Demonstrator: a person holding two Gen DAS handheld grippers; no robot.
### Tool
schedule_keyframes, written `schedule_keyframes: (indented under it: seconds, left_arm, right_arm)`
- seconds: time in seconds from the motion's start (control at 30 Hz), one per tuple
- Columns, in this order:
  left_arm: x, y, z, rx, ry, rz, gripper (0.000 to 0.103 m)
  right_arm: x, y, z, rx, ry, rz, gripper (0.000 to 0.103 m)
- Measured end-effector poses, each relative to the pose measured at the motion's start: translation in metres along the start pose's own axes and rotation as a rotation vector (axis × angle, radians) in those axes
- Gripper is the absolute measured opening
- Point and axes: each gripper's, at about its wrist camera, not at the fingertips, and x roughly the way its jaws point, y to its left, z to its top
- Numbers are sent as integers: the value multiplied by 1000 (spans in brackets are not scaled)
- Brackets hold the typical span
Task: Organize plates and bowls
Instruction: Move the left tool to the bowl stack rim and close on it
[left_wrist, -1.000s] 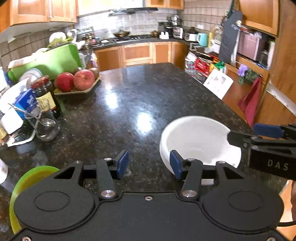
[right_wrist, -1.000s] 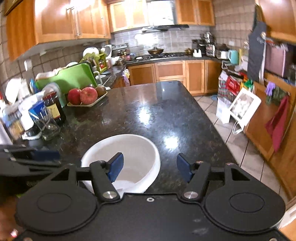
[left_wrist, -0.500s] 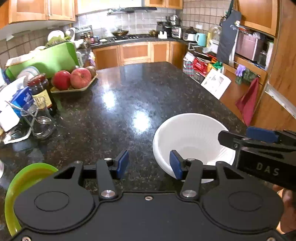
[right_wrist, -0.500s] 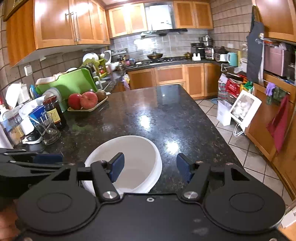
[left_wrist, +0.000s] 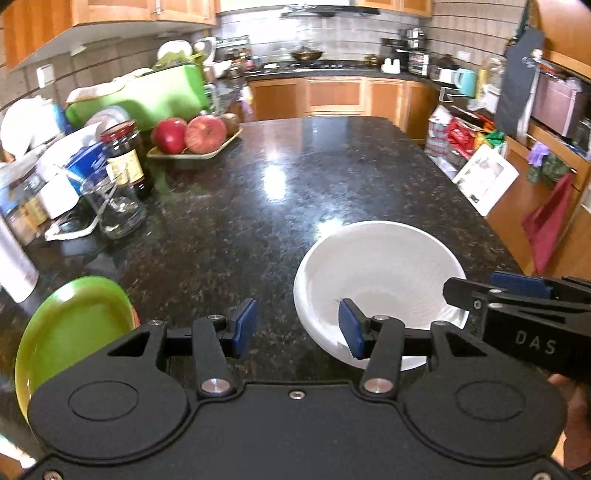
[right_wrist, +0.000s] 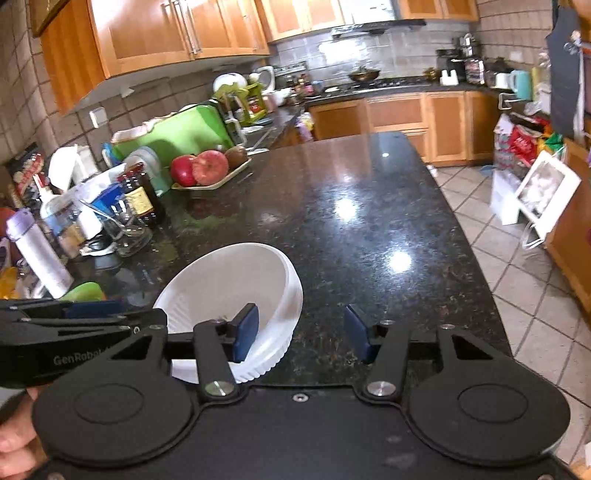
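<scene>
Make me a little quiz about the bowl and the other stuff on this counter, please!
1. True or false: the white bowl has food in it.
2. What color is the plate near the left tool? A) red B) green C) blue
3. Fill in: the right tool is ____, with one finger inside the bowl and one outside.

Key: 1 false, it looks empty. 2 B. 3 open.
</scene>
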Motion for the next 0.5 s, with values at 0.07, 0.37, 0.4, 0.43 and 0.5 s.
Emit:
schedule_keyframes:
  seconds: [0.07,0.37,0.4,0.43,0.5]
  left_arm:
    - [-1,1,-1,-16,-2,21,57]
    - [0,-3,5,-21,5,10,57]
    - [3,-2,6,-18,12,0,57]
    - [5,-2,7,-18,20,-10,57]
    - [11,1,8,-21,42,-35,56]
  right_arm:
    - [2,-1,0,-9,4,14,54]
    - [13,1,1,-18,35,59,42]
    - [15,1,2,-14,40,57,40]
    - [17,1,2,-11,48,54,38]
    - [21,0,4,-8,65,42,35]
